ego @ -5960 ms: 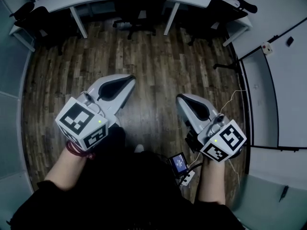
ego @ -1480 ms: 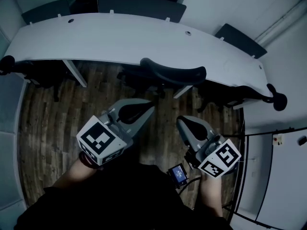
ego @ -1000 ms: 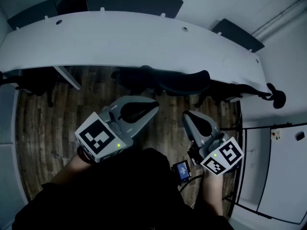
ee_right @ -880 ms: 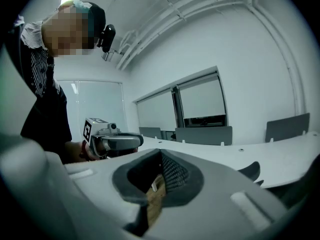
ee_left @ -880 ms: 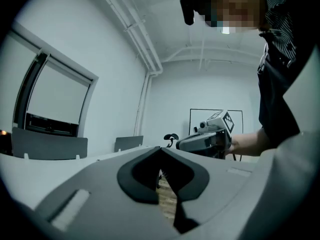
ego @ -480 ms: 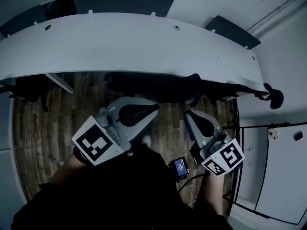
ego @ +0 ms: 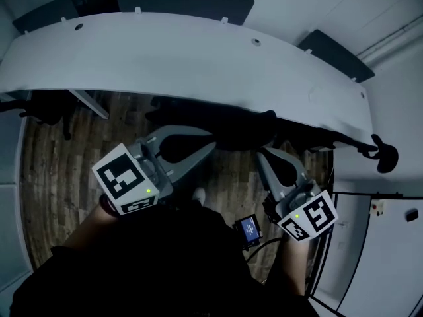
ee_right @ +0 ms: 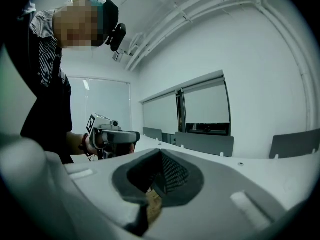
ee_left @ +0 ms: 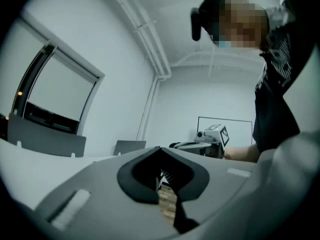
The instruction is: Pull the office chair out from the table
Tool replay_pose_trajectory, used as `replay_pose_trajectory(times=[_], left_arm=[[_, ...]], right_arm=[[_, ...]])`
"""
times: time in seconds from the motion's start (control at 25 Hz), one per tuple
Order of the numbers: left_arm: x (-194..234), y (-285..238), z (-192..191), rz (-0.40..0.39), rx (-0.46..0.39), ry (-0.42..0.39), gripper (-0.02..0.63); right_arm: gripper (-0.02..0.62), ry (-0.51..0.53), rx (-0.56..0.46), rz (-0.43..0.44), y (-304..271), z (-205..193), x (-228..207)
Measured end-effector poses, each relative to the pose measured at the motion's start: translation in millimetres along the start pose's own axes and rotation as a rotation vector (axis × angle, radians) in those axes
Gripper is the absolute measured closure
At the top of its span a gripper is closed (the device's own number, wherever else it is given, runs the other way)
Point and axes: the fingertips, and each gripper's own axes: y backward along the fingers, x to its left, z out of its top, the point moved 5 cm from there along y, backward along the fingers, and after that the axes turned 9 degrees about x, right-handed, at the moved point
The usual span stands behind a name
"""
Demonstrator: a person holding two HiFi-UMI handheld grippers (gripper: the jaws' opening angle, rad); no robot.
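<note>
Nearest me, a small device with a lit blue screen [ego: 249, 228] shows between my forearms, over the wooden floor [ego: 49, 170]. My left claw [ego: 207, 144] reaches out ahead of the left marker cube [ego: 122, 180], its two jaws pressed together with nothing between them; my right claw [ego: 264, 153] lies beside it and apart from it, jaws likewise pressed together and empty, the right marker cube [ego: 308, 215] close to my wrist; both claws point toward the table.

Just past the tips stands the office chair [ego: 241, 127], a dark shape tucked in under the table's near edge, its backrest toward me. My left tip lies by the backrest's left part and my right tip by its right part; I cannot tell whether either touches it. In my right claw's own view, the backrest's black mesh shows through the gap just ahead.

A second dark chair [ego: 43, 107] sits under the table far to the left; above runs the long curved white table [ego: 198, 51]; beyond it stand dark grey panels [ego: 185, 2] against a pale wall.
</note>
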Motion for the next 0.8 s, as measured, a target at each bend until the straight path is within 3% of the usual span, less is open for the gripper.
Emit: replay_pose_trajectory(times=[0.32,0.44,0.52,0.64,0.8], left_arm=[[1,-27,-1,0.047,0.026,0.029,0.604],[3,-30,1,0.022,-0.021,0.126,0.604],[5,-31,-2,0.039,-0.022,0.138,0.604],[7,-38,-10,0.071,0.039,0.11,0.604],[14,-50,-37,0.142,0.197,0.019,0.604]], right_arm=[[0.594,0.009,-0.023,0.039,12,-6,-28],[0.594,0.006,-0.033,0.049,16,-10,-33],[0.594,0.014,-0.029,0.053,18,-13,-36],[0.594,0.029,-0.017,0.05,21,-17,-45],[0.594,0.085,0.025,0.037,22,-26,-57]])
